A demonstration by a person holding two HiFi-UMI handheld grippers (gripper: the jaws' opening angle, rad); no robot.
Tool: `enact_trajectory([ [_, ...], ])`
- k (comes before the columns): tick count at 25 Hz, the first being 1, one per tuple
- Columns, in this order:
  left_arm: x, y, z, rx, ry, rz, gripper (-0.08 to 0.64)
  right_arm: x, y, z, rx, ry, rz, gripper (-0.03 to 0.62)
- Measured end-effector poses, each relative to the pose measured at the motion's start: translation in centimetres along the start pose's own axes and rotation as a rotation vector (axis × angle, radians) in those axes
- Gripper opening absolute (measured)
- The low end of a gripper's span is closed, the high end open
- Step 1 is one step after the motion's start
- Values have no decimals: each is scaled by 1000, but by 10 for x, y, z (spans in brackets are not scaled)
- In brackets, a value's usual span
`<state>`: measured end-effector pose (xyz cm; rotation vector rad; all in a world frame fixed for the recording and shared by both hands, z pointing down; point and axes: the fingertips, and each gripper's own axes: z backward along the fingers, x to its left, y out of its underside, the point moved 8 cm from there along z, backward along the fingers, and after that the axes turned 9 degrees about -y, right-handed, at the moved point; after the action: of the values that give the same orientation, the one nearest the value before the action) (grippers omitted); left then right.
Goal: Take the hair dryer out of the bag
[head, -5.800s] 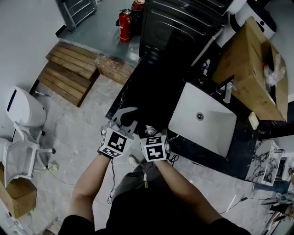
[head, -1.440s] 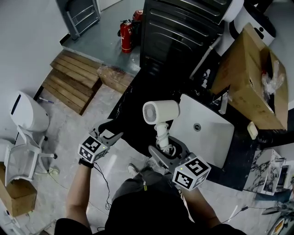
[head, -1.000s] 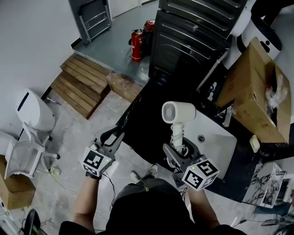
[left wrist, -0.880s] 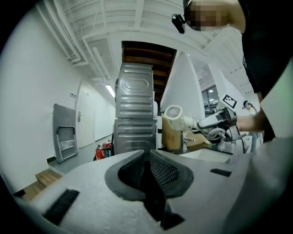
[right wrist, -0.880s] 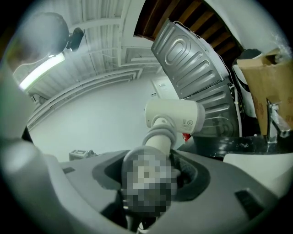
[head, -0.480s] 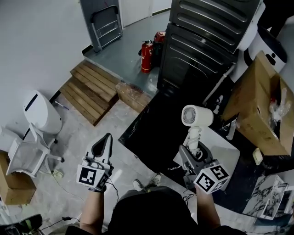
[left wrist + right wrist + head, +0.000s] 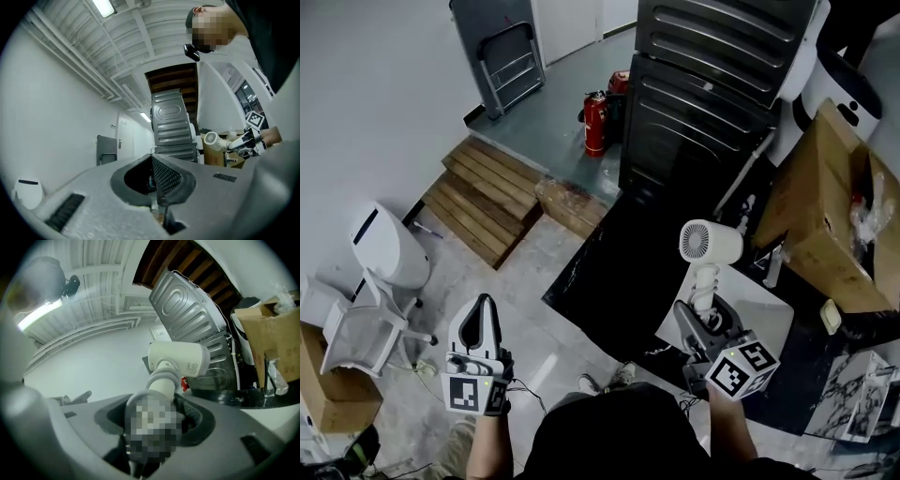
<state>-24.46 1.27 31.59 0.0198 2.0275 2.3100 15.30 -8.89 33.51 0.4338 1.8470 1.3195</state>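
Observation:
The white hair dryer stands upright over the edge of the black counter, its round grille toward the camera. My right gripper is shut on its handle from below. In the right gripper view the dryer's head rises just above the jaws, which clasp the handle at my right gripper. My left gripper hangs over the floor at the left, shut and holding nothing. The left gripper view has its jaws pressed together at my left gripper, with the dryer far off at the right. I can make out no bag.
A white sink sits in the black counter under the dryer. A cardboard box stands at the right, a tall dark cabinet behind. A fire extinguisher, wooden pallet and white chair stand on the floor.
My left gripper has shut and swung away from the counter to the left, rising. The right gripper with the dryer has drifted a little right and up.

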Motion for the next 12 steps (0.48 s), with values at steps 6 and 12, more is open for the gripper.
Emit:
enact_trajectory([
  [6, -1, -8, 5, -3, 7, -36, 21, -5, -15, 1, -31, 16, 8, 258],
  [12, 0, -10, 4, 5, 18, -46, 21, -3, -26, -2, -51, 25, 31, 258],
])
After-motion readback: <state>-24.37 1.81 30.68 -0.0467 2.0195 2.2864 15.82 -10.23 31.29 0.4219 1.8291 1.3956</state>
